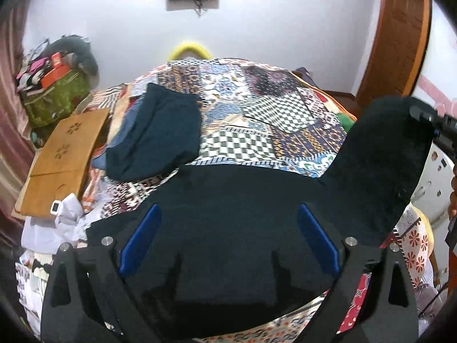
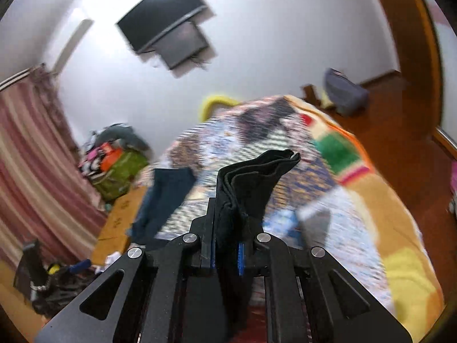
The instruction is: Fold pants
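Black pants (image 1: 228,217) lie spread on the patchwork bedspread (image 1: 257,114) right under my left gripper (image 1: 228,240), which is open with its blue-padded fingers (image 1: 140,240) wide apart above the cloth. One end of the pants rises at the right (image 1: 382,154), held up by my right gripper (image 1: 428,120). In the right wrist view my right gripper (image 2: 225,228) is shut on a bunched fold of the black pants (image 2: 251,180), lifted above the bed (image 2: 357,214).
A folded dark blue garment (image 1: 160,137) lies on the bed's far left, also in the right wrist view (image 2: 165,197). A brown board (image 1: 65,157) and green bag (image 1: 54,97) sit left of the bed. A wooden door frame (image 1: 400,37) is at the right.
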Action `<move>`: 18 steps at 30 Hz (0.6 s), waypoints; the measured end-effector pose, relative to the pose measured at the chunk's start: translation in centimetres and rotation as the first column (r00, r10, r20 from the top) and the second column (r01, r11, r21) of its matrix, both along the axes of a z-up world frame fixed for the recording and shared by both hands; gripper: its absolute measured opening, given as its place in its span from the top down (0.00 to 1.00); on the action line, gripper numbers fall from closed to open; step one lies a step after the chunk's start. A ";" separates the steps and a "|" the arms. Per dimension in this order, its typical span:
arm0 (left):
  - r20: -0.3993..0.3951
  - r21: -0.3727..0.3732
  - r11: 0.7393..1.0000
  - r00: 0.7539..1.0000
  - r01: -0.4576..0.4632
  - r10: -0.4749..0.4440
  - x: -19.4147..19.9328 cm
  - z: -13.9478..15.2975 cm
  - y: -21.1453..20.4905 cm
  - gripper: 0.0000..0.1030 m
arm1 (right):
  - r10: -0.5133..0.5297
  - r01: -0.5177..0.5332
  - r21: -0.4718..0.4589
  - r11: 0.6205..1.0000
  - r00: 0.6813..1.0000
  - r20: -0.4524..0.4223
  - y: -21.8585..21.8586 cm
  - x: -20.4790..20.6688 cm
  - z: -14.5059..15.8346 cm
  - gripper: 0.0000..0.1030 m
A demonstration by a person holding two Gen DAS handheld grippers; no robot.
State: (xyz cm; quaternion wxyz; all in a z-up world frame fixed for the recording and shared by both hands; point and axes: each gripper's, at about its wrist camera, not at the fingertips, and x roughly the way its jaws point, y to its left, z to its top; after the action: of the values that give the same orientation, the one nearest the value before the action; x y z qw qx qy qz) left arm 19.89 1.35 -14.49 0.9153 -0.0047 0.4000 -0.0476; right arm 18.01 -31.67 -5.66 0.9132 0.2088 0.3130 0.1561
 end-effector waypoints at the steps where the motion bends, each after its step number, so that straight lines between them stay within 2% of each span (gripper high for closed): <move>1: 0.004 0.002 1.000 1.000 -0.012 0.012 -0.2 0.1 0.7 0.05 | 0.025 -0.026 0.002 1.000 1.000 0.011 1.2 0.3 0.5 0.91; 6: 0.020 0.008 0.998 0.998 -0.059 0.059 -1.6 0.1 3.1 0.05 | 0.151 -0.152 0.011 0.988 0.988 0.034 7.1 1.8 1.4 0.91; 8: 0.016 -0.002 0.997 0.997 -0.074 0.074 -1.8 -0.1 3.9 0.05 | 0.207 -0.206 -0.007 0.978 0.978 0.026 10.1 2.1 0.8 0.91; 11: 0.005 -0.016 0.995 0.995 -0.100 0.100 -2.3 -0.4 5.2 0.05 | 0.283 -0.284 -0.024 0.958 0.958 -0.036 13.5 2.4 -1.4 0.91; 15: -0.009 -0.012 0.991 0.992 -0.130 0.130 -2.8 -1.0 6.6 0.05 | 0.394 -0.406 -0.053 0.912 0.906 -0.156 17.9 1.8 -6.0 0.91; 18: -0.010 0.012 0.989 0.989 -0.145 0.145 -3.1 -1.2 6.7 0.05 | 0.472 -0.504 -0.100 0.858 0.851 -0.231 21.1 0.4 -8.9 0.90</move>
State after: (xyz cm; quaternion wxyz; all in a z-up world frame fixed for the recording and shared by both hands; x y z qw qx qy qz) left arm 16.74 8.01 -15.67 0.9142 -0.0286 0.4036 0.0213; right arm 18.40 -10.56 -14.56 0.8210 0.0642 0.4567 0.3366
